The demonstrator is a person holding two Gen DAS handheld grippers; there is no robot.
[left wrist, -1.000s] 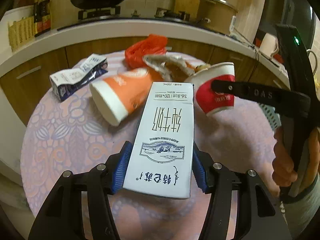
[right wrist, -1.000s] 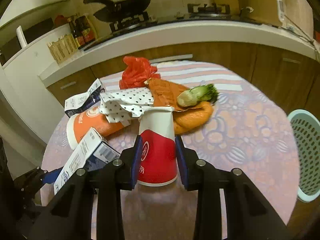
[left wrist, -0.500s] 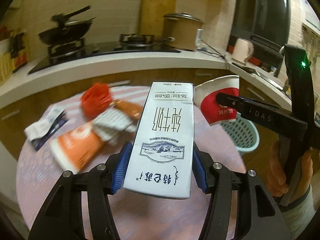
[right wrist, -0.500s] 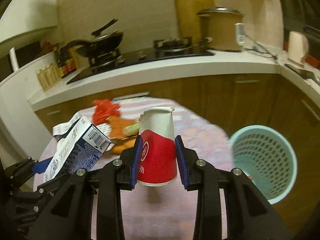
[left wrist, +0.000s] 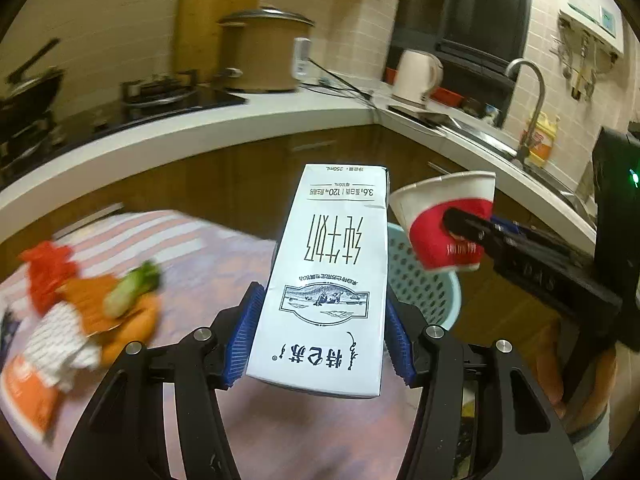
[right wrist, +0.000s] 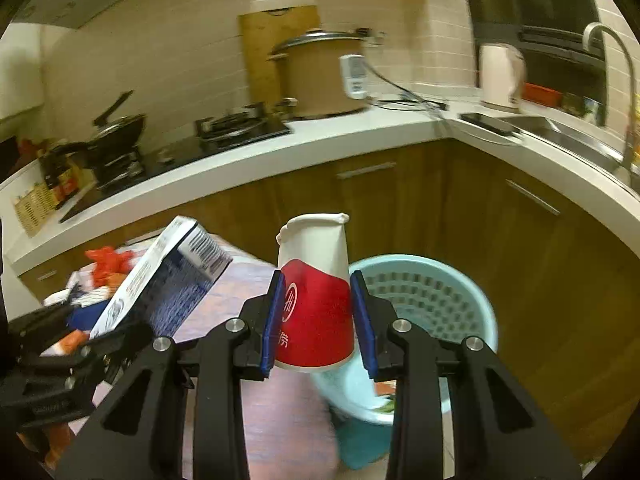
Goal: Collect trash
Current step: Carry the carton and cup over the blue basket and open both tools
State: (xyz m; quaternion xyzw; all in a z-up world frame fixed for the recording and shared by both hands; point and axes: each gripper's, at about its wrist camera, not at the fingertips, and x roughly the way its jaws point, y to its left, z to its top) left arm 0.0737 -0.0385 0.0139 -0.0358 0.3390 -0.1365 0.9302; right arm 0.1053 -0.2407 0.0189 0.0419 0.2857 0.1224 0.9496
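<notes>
Risk: left gripper (left wrist: 320,340) clamps carton (left wrist: 328,272), right gripper (right wrist: 318,320) clamps cup (right wrist: 316,296); simultaneous release beside basket (right wrist: 452,300) rim invites misses.

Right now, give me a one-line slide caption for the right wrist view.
Right gripper holds a red-and-white paper cup ahead of the light-blue basket, while the left gripper's milk carton is alongside.

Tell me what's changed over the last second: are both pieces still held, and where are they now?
Both grippers swung right, away from the trash pile toward the light blue basket. The left gripper still clamps the milk carton; the right gripper still clamps the red and white paper cup, now in front of the basket's rim. Nothing was let go. The orange cup, red bag and vegetable scrap stay on the table.
</notes>
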